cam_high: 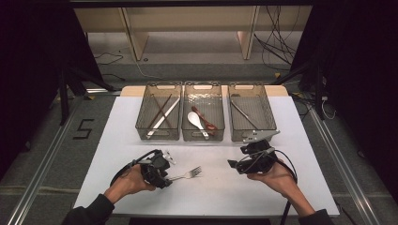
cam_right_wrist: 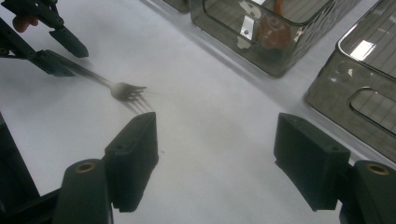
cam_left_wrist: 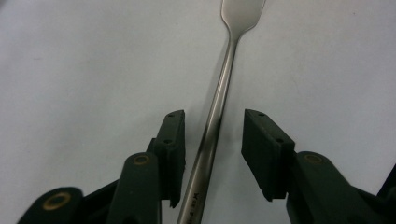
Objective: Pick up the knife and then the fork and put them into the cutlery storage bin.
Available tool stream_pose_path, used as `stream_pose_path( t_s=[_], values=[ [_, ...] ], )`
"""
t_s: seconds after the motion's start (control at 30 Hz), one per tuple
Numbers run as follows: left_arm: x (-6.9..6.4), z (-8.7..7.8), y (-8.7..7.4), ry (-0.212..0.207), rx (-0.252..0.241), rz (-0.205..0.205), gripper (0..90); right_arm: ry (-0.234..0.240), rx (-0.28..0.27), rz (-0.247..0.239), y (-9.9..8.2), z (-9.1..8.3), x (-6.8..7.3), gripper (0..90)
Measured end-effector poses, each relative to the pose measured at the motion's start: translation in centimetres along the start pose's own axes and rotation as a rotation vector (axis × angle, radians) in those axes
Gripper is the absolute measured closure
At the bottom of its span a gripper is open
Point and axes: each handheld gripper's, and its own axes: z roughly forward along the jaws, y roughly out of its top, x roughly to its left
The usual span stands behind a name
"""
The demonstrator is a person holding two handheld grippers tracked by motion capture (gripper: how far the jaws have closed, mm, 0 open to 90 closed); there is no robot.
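One slim silver metal fork (cam_left_wrist: 219,100) lies on the white tabletop (cam_high: 234,187) between the left gripper's (cam_left_wrist: 212,140) spread fingers; right gripper's (cam_right_wrist: 217,156) fingers spread wide, empty; three clear bins (cam_high: 202,136).

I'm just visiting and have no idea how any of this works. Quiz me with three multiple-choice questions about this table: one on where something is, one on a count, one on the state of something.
1. Where does the fork lie?
A. in the middle bin
B. on the white table, by the left gripper
C. on the floor

2. How many clear bins stand in a row at the far side of the table?
A. two
B. three
C. five

3. How do the left gripper's jaws stand at the fork handle?
A. apart, one on each side of it
C. clamped shut on it
B. shut, well away from it

Answers:
1 B, the high view shows it on the table surface, in front of the bins.
2 B, three bins stand side by side.
3 A, the left gripper view shows gaps between the jaws and the handle.
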Motion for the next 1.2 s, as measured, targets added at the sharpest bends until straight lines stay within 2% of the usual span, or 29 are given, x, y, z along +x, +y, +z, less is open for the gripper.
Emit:
stream_pose_path(
  t_s=[0.13, 0.47, 0.67, 0.83, 1.03, 1.2],
  values=[
    [-0.01, 0.22, 0.06, -0.009, 0.009, -0.009, 63.7, 0.005, 0.003, -0.003, 0.02, 0.05, 0.11, 31.4],
    [-0.04, 0.51, 0.43, 0.005, 0.044, 0.021, 70.8, 0.01, 0.003, -0.008, 0.13, 0.1, 0.27, 32.2],
    [-0.54, 0.6, 0.74, 0.022, 0.059, 0.079, 76.4, 0.008, 0.006, -0.009, 0.13, 0.13, 0.2, 32.5],
    [-0.65, 0.57, 0.89, 0.02, 0.074, 0.123, 79.0, 0.009, 0.008, -0.008, 0.23, 0.22, 0.28, 32.6],
    [-0.73, 0.53, 0.92, 0.018, 0.072, 0.132, 81.7, 0.013, 0.012, -0.01, 0.24, 0.28, 0.32, 32.7],
    [-0.85, 0.32, 0.99, 0.007, 0.05, 0.13, 82.0, 0.013, 0.01, -0.01, 0.25, 0.25, 0.3, 33.0]
  ],
)
